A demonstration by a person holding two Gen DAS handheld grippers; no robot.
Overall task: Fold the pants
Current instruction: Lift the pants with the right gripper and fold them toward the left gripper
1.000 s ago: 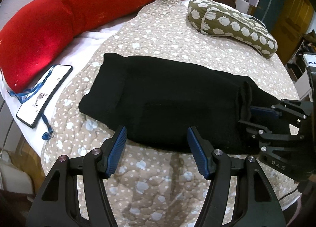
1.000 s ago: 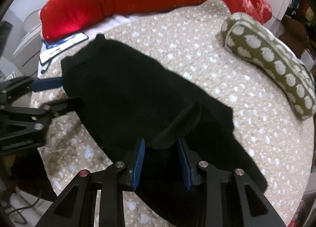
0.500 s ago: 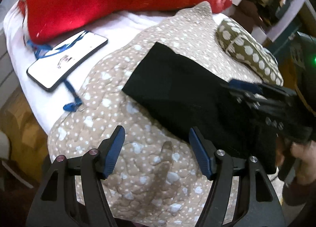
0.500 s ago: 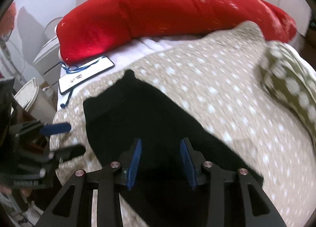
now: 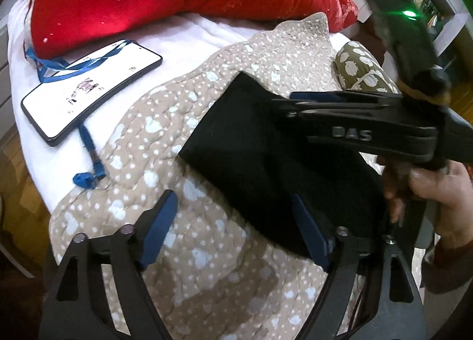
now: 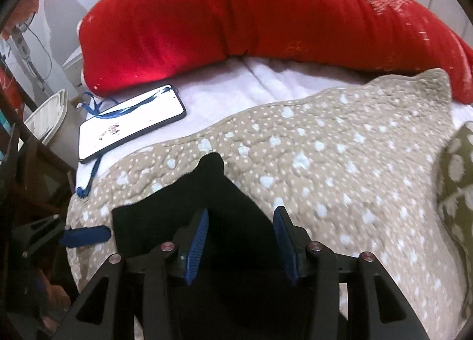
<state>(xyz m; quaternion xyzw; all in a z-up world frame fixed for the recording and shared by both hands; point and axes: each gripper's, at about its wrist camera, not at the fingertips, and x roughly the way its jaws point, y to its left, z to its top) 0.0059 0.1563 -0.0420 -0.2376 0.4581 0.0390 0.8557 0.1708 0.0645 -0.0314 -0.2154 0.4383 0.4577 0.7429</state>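
Observation:
The black pants [image 5: 254, 144] lie folded on the beige spotted quilt [image 5: 207, 266]; they also show in the right wrist view [image 6: 233, 201]. My left gripper [image 5: 236, 224] is open and empty at the near edge of the pants, its right pad over the cloth. My right gripper [image 6: 241, 243] is open above the black cloth, nothing between its pads. In the left wrist view it [image 5: 354, 121] reaches in from the right over the pants, held by a hand.
A long red pillow [image 6: 236, 20] lies along the back. A phone [image 5: 88, 103] with a blue lanyard lies on the white sheet at the left. An olive spotted cushion [image 5: 363, 70] sits at the right. The bed edge drops off at the left.
My right gripper carried the pants' end leftward over the rest, then let go and opened wider. My left gripper shifted left along the near edge, staying open.

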